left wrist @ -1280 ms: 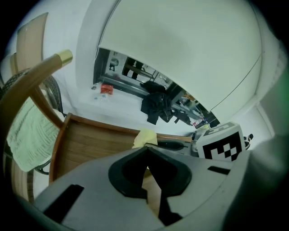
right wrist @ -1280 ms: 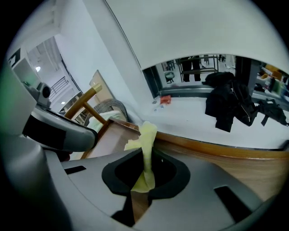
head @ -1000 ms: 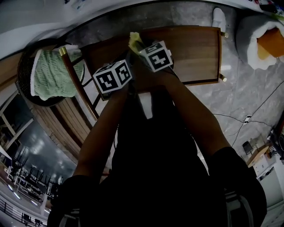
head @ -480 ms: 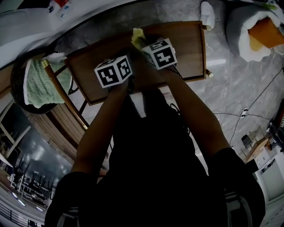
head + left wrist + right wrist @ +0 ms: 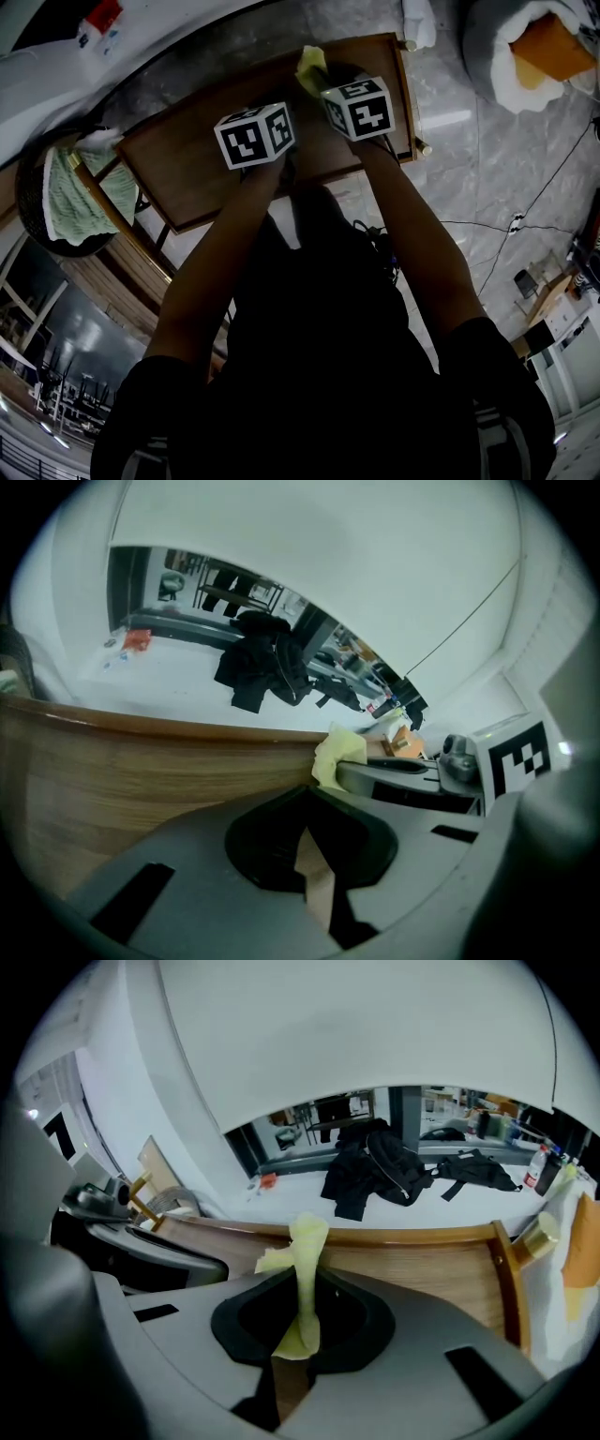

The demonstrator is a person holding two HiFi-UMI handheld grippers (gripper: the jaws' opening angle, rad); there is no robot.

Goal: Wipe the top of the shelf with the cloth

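The shelf top point(image 5: 187, 169) is a brown wooden board below me. A pale yellow cloth point(image 5: 311, 67) lies bunched at its far edge, towards the right end. My right gripper point(image 5: 330, 86) is shut on this cloth. In the right gripper view a strip of the cloth point(image 5: 305, 1269) stands clamped between the jaws of that gripper point(image 5: 298, 1321), over the wood point(image 5: 422, 1260). My left gripper point(image 5: 267, 127) hovers just left of it, shut with nothing in it point(image 5: 309, 855). From the left gripper view the cloth point(image 5: 336, 757) shows at the right gripper's tip point(image 5: 394, 775).
A round dark basket with a green knitted cloth point(image 5: 70, 197) sits left of the shelf beside wooden rails point(image 5: 112, 216). A white cushion with an orange inside point(image 5: 525, 47) lies at top right. Cables point(image 5: 487, 234) run over the marble floor. Black clothes point(image 5: 375, 1171) lie on a white ledge beyond.
Both grippers have slid to the right along the shelf top, and the cloth went with the right one. It now lies nearer the shelf's right end.
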